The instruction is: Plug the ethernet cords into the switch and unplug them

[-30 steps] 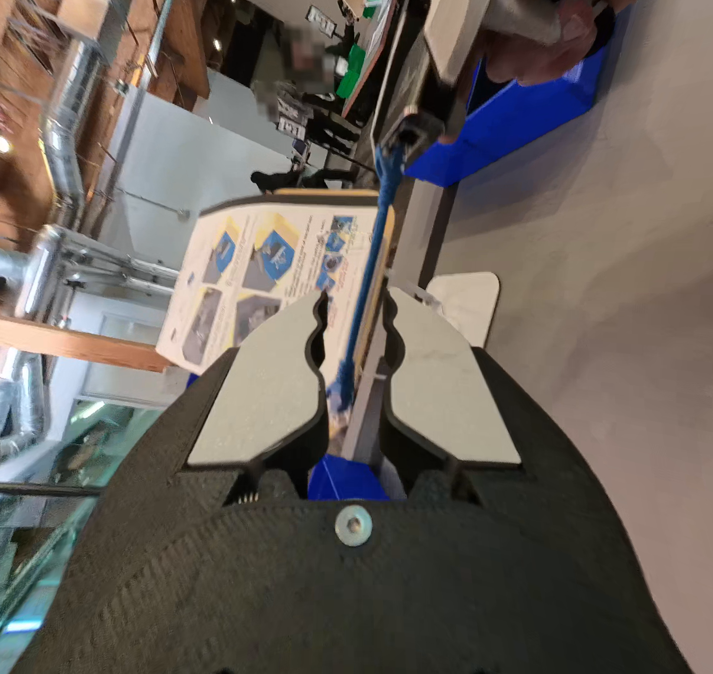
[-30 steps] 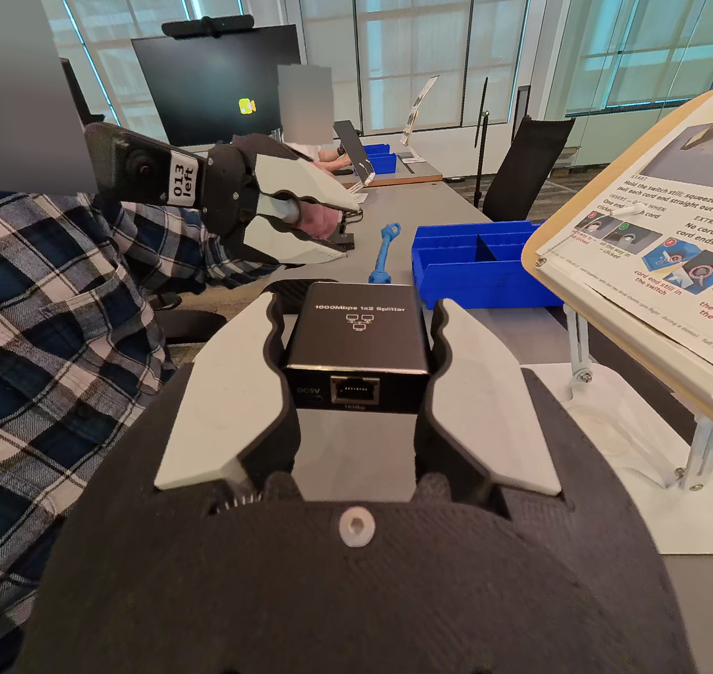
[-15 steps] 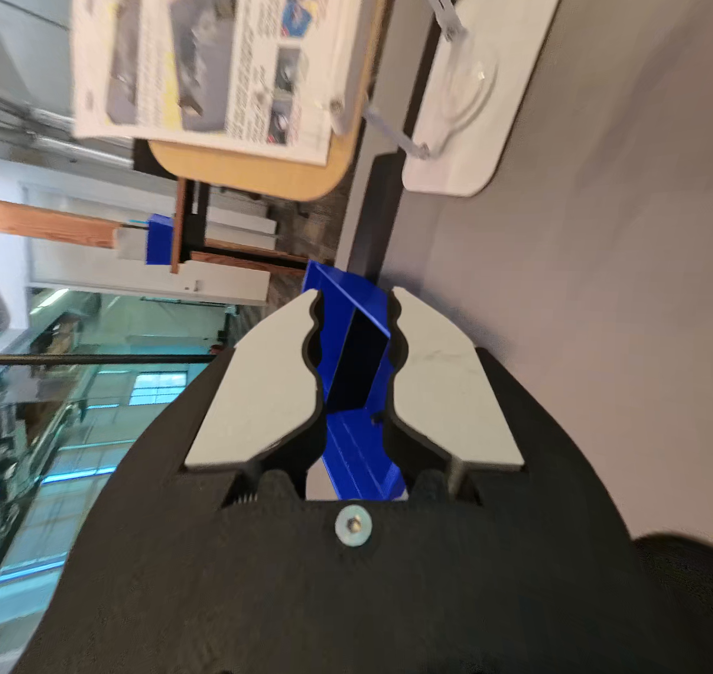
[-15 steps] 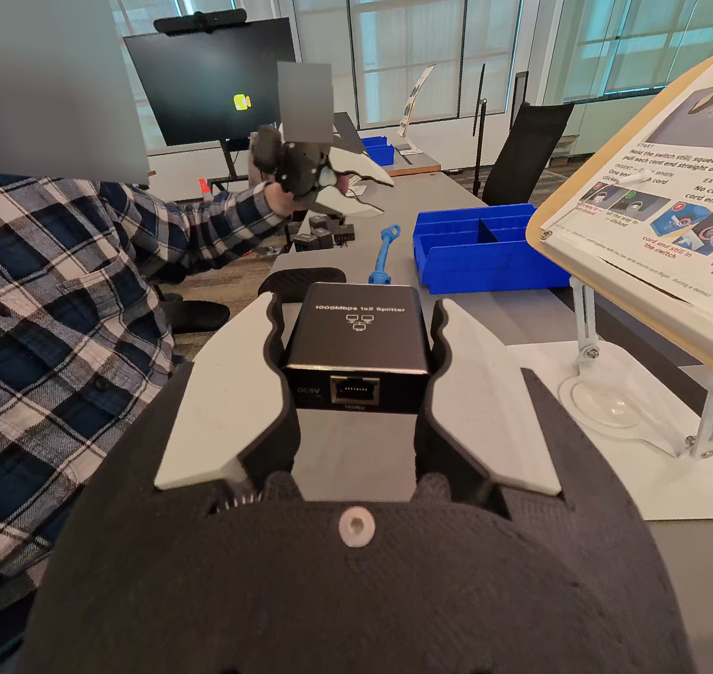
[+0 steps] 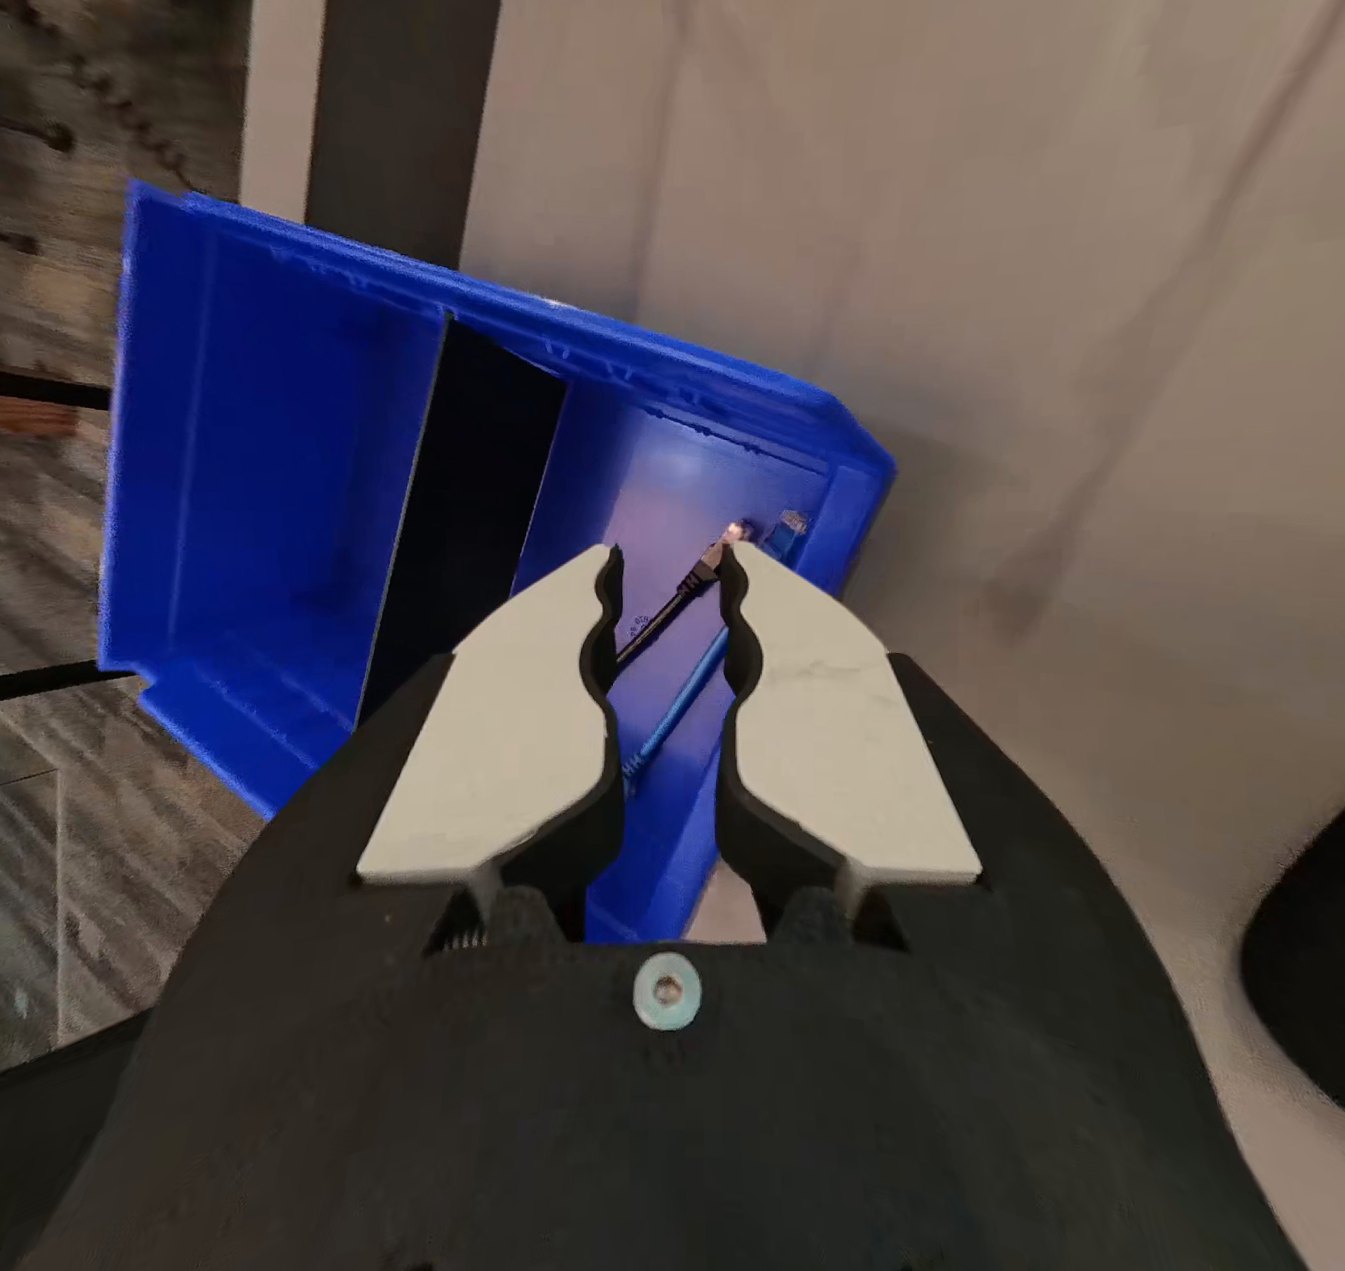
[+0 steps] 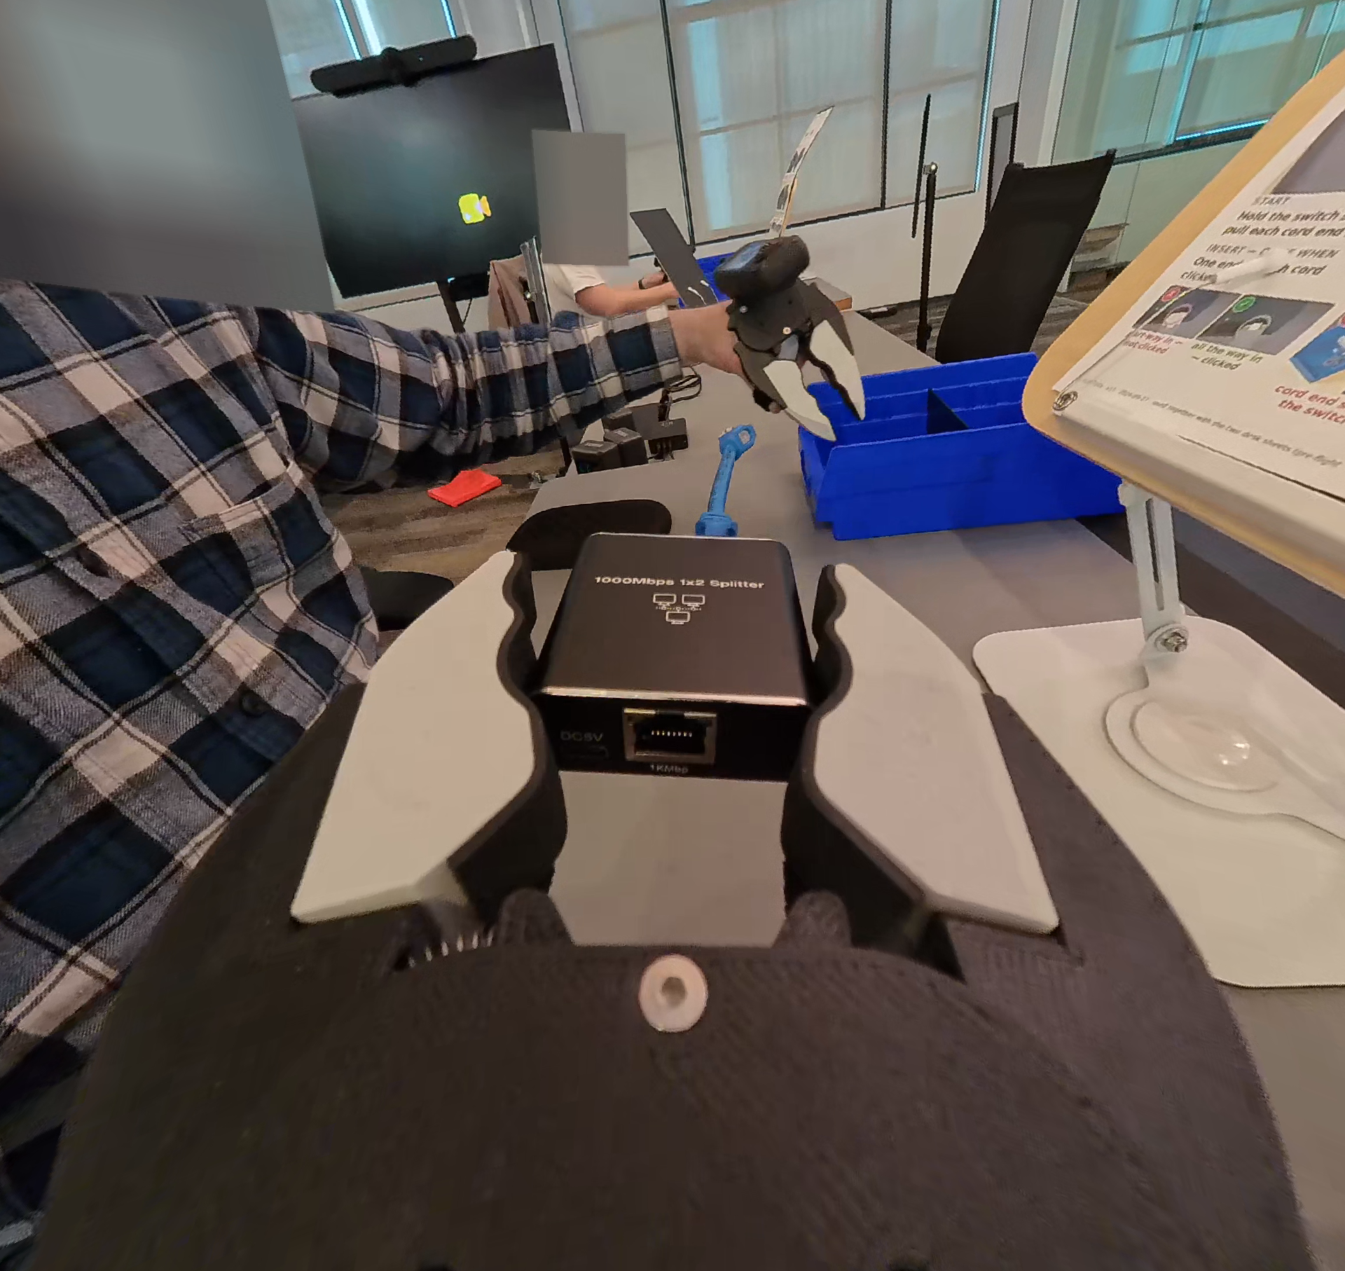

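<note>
Looking down, the left gripper (image 5: 669, 559) hangs over the blue bin (image 5: 291, 508), jaws apart and bare, above a black cord (image 5: 655, 624) and a blue cord (image 5: 684, 705). Across the table, the right gripper (image 6: 673, 581) squeezes the black switch (image 6: 673, 624), one short blue cord (image 6: 724, 486) plugged into its far end.

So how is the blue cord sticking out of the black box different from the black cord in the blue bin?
The blue cord is plugged into the back of the black box, which the right gripper clamps; the black cord lies loose in the blue bin. The blue cord arches up over the table; the black cord lies flat, with the open left gripper above it. Both are short, with plugs.
</note>
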